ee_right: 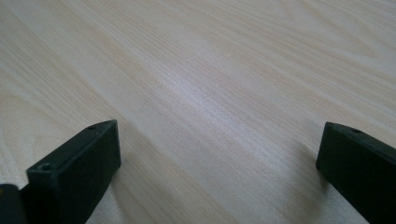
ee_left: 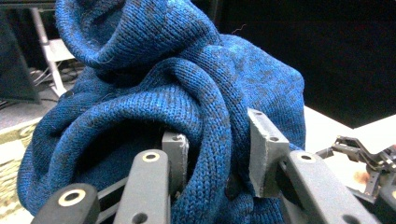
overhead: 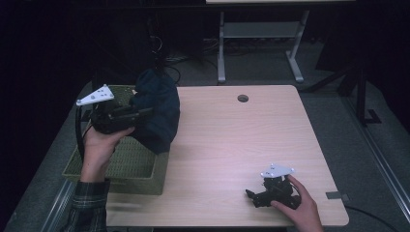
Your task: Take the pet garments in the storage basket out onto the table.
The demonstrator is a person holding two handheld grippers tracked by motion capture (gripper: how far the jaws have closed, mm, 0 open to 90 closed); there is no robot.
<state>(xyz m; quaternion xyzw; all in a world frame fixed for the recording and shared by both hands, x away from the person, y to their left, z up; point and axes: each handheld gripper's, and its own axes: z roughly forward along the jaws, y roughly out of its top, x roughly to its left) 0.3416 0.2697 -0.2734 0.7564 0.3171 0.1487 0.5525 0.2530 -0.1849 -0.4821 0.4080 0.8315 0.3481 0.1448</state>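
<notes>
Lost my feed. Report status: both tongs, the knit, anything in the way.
Left tongs shut on blue knit garment, lifted over green basket. Right tongs open, low over bare table. Nothing in the way.

A knitted garment (overhead: 157, 113) hangs over the basket's (overhead: 140, 169) right rim, at the table's (overhead: 232, 145) left edge.
</notes>
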